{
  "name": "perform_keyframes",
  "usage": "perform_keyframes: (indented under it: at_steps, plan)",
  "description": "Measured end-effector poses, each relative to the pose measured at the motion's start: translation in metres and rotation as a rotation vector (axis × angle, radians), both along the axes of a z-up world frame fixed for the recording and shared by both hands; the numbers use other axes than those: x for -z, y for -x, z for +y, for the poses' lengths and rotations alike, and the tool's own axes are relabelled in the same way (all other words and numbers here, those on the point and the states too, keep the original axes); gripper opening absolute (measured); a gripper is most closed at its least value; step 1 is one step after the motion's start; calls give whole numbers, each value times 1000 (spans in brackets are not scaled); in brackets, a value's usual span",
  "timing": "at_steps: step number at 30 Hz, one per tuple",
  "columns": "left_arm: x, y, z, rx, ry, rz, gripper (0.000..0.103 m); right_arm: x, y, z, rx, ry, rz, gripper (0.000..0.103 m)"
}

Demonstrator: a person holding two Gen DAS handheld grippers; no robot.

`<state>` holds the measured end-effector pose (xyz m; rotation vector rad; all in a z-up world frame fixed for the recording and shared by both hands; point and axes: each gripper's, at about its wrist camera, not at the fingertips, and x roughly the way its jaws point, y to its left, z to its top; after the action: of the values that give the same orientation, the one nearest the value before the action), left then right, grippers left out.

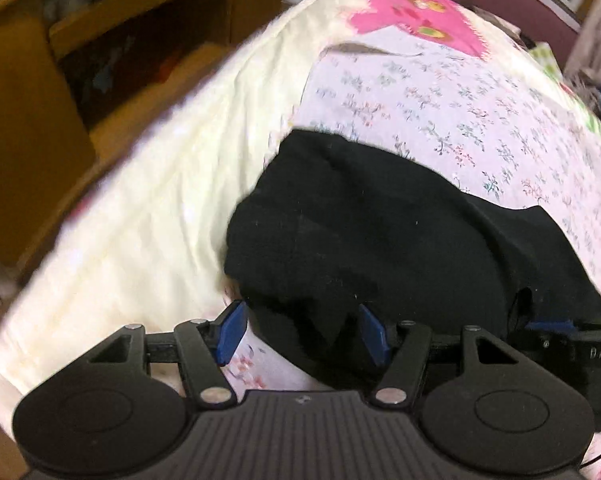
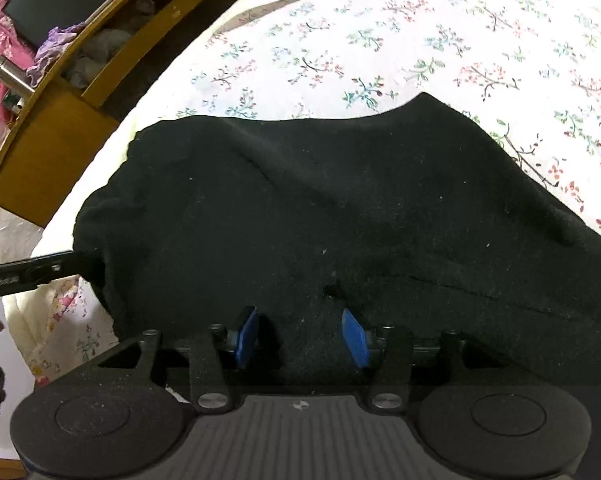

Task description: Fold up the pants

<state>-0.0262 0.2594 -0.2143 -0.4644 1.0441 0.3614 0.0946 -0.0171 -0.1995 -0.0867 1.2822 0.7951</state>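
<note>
The black pants (image 2: 320, 216) are bunched in a rough folded heap on the floral bedsheet (image 2: 440, 40), near the bed edge by the wooden TV cabinet (image 2: 48, 152).

Left gripper (image 1: 302, 332) sits at the near-left edge of the heap. Jaws are spread wide, nothing pinched; fabric just pokes into the gap btw the blue pads (image 1: 232, 332). Right gripper (image 2: 302, 334) is at the near hem w/ its jaws also parted. Cloth lies between and over them, but they don't look clamped on it.

IMO the step here is either getting a grip on the near edge or having just let it go after a fold, can't say which.

Tips if you're grabbing:
- slide the lower finger under ALL layers, not just the top one
- pinch both corners at the same depth so the fold line stays straight
- lift evenly w/ both hands, else the heap skews
- smooth that ridge in the middle before the next fold, bc it'll lock in as a lump
</note>
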Motion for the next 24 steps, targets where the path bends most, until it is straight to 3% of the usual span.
perform_keyframes:
  at_steps: [5,8,13,18,21,23,24]
  plan:
    - [13,-4,-6,-41,37,4,74,1,0,2,-7,11,13,39]
    - [18,-2,0,-101,94,-7,76,-1,0,1,-14,4,13,41]
    - [22,-18,20,-211,119,-64,81,-1,1,-1,-24,0,16,43]
    - [42,-27,36,-303,195,-50,84,-3,0,-2,-23,-9,27,46]
    - [31,-31,25,-204,124,-33,75,-3,1,-3,-24,-16,27,46]
    - [23,-30,21,-140,116,-47,59,-3,2,-5,-21,-22,29,47]
    - [20,-31,21,-122,123,-63,56,-3,2,-5,-19,-23,29,46]
